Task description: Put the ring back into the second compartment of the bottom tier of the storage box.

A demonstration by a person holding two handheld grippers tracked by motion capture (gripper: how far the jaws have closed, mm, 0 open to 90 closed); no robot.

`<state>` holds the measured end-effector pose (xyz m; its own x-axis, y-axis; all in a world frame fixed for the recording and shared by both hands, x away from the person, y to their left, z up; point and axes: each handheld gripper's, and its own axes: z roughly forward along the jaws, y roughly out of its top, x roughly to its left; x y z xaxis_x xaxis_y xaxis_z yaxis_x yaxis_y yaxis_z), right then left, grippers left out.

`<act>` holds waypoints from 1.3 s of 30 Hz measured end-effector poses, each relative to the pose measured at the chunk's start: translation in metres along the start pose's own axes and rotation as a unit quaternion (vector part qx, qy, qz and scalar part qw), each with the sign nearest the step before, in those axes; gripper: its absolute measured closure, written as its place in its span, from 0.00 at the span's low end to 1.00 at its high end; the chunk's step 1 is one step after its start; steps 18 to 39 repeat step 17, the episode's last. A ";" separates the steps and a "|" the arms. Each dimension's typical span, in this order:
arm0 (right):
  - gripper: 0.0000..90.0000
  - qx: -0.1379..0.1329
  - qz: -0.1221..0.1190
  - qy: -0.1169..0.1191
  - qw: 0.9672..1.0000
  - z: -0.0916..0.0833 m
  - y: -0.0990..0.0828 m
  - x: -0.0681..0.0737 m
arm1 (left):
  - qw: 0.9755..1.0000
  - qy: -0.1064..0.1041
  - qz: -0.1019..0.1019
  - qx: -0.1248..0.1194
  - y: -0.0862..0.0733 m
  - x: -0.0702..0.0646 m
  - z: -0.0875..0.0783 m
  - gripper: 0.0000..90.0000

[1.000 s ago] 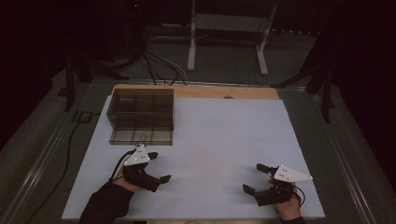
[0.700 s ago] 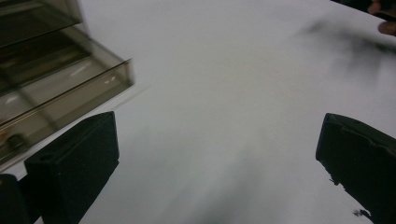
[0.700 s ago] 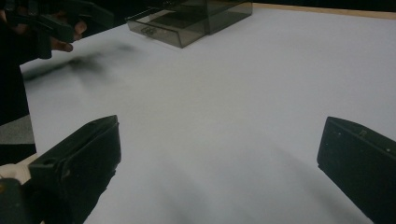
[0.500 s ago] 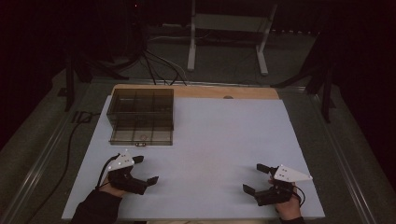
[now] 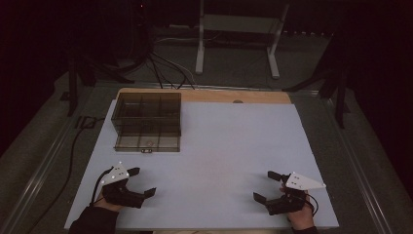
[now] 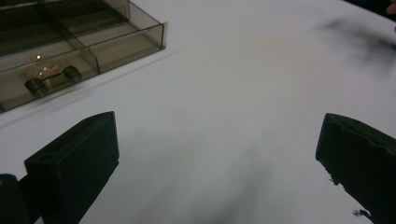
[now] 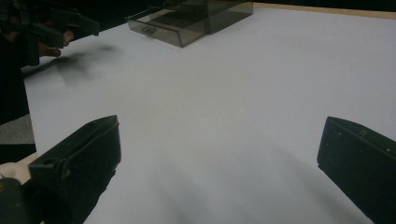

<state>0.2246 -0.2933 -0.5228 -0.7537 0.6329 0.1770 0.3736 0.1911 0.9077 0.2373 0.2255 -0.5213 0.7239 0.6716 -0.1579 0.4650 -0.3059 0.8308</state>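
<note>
Looking down from the high view, the left gripper [image 5: 139, 181] and the right gripper [image 5: 267, 186] rest near the front corners of the white desk [image 5: 234, 146], jaws spread wide, grasping nothing; the smoky compartment box [image 5: 147, 120] sits well apart at the far left. In the left gripper view, the box's drawer [image 6: 70, 56] lies ahead beyond released jaws. In the right gripper view, the jaws gape over bare desk.
</note>
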 end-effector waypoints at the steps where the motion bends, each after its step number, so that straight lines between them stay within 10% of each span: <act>1: 0.00 0.000 0.000 0.000 1.000 0.000 0.000 0.000 | 1.000 0.001 0.003 0.004 0.000 -0.001 0.000 0.01; 39: 0.00 0.001 0.002 -0.002 1.000 -0.001 -0.001 -0.001 | 1.000 0.004 0.003 0.010 -0.002 0.001 0.004 0.01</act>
